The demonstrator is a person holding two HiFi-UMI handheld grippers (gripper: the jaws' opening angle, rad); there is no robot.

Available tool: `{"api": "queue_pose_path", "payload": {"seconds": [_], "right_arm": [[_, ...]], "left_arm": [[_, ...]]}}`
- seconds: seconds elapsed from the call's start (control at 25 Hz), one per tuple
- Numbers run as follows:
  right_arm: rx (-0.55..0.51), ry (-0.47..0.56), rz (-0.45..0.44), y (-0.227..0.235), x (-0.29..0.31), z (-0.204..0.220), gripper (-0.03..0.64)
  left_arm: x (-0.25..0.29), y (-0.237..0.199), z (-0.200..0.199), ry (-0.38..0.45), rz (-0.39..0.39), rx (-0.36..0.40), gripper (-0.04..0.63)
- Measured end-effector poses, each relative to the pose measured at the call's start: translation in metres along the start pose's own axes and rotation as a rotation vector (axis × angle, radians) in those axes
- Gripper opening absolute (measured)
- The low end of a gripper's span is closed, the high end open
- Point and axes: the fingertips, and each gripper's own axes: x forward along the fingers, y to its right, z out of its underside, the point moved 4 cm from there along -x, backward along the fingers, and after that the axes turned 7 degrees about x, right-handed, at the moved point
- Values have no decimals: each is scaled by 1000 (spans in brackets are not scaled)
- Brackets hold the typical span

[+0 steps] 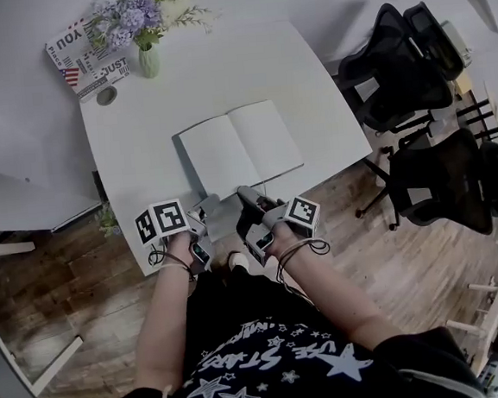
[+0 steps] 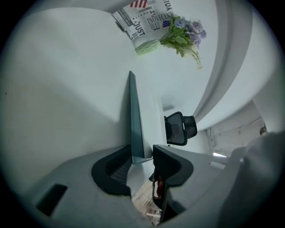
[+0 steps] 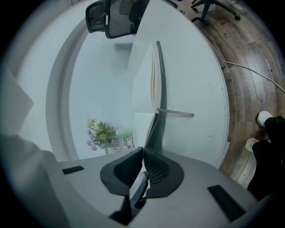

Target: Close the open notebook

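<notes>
Now white table [image 1: 221, 75] with the open notebook [image 1: 240, 147] lying flat near its front edge. Left gripper [image 1: 203, 213] jaws partly apart, notebook's near corner between them; right gripper [image 1: 247, 196] jaws pressed together at the notebook's near edge.

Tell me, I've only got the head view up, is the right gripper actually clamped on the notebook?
Observer: Yes. In the right gripper view the right gripper has its jaws shut on the near edge of the notebook.
Operator: And the left one?
Observer: In the left gripper view the notebook's near corner stands between the jaws of the left gripper, which are apart. Whether both pads press on it I can't tell.
</notes>
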Motion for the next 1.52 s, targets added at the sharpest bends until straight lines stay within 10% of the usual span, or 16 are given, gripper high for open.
{"api": "queue_pose_path", "payload": {"seconds": [0.6, 1.52], "right_arm": [[-16, 39, -2, -2, -2, 1, 18], [-336, 37, 22, -31, -32, -11, 114]], "left_arm": [[-10, 4, -6, 16, 106, -52, 41], [-18, 49, -15, 11, 107, 185, 29]]}}
